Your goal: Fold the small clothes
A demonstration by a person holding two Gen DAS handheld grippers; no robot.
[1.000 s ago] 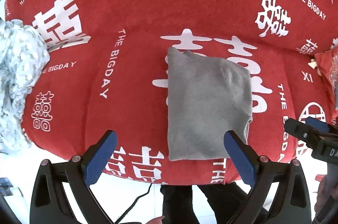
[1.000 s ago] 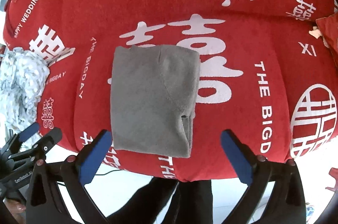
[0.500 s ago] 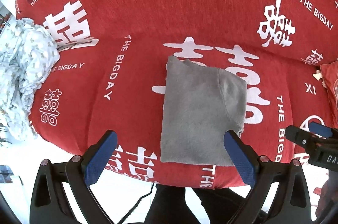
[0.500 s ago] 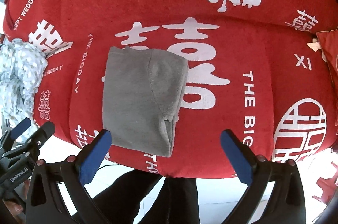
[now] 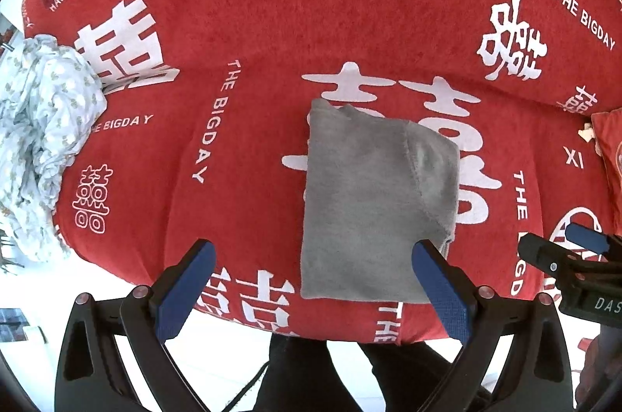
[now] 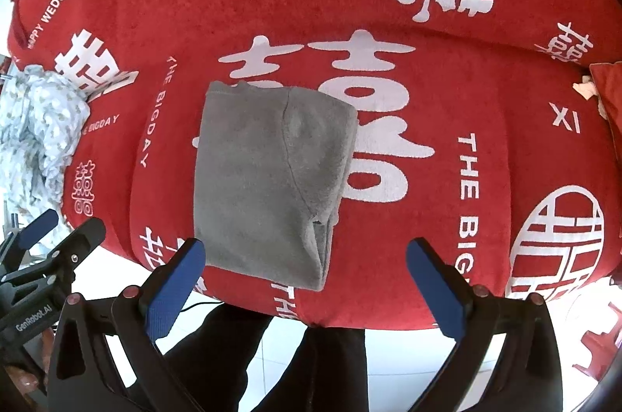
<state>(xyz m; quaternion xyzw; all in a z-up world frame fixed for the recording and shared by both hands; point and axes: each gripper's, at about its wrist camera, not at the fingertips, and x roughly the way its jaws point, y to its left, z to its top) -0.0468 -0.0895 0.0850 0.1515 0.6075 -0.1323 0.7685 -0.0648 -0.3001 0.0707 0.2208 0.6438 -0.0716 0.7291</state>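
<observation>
A grey garment [image 5: 369, 202] lies folded into a rectangle on the red sofa seat [image 5: 241, 147], near its front edge; it also shows in the right wrist view [image 6: 268, 186]. My left gripper [image 5: 315, 280] is open and empty, held above the seat's front edge just short of the garment. My right gripper [image 6: 307, 276] is open and empty, also short of the garment's near edge. Each gripper shows at the side of the other's view.
A crumpled white patterned cloth [image 5: 39, 140] lies at the sofa's left end, also in the right wrist view [image 6: 35, 136]. A red cushion [image 5: 610, 144] sits at the right. The person's dark legs [image 6: 311, 365] and white floor are below the seat edge.
Both grippers have drawn back from the sofa, so the folded garment looks smaller and farther. Both stay open and empty. The garment has not moved.
</observation>
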